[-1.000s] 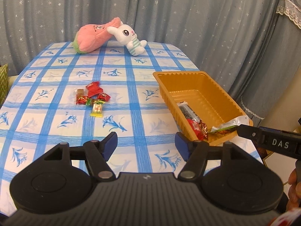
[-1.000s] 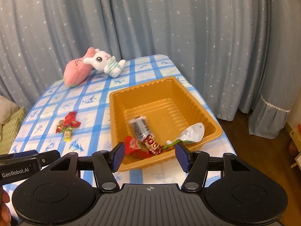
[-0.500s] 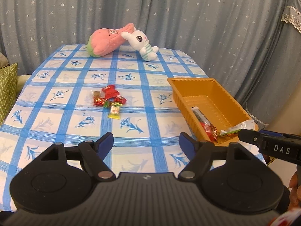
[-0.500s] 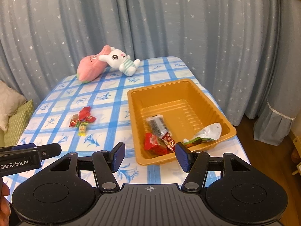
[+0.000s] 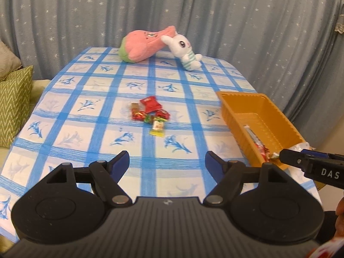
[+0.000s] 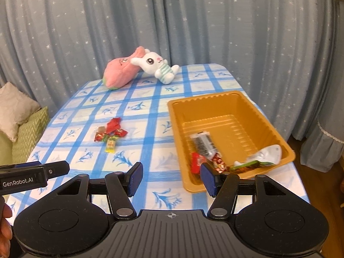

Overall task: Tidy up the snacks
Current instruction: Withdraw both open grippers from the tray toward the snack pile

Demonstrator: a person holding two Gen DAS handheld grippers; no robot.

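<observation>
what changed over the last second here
Both grippers pulled back from the table, so the snack pile and orange tray look farther off. The left gripper has just been opening its jaws, nothing between them. The right gripper kept its gap, empty. Snacks, tray and plush toys stayed put.

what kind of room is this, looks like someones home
Probably a home living or dining room: a table under a blue checked tablecloth, star-print curtains behind it, plush toys on top, and cushions beside it.
</observation>
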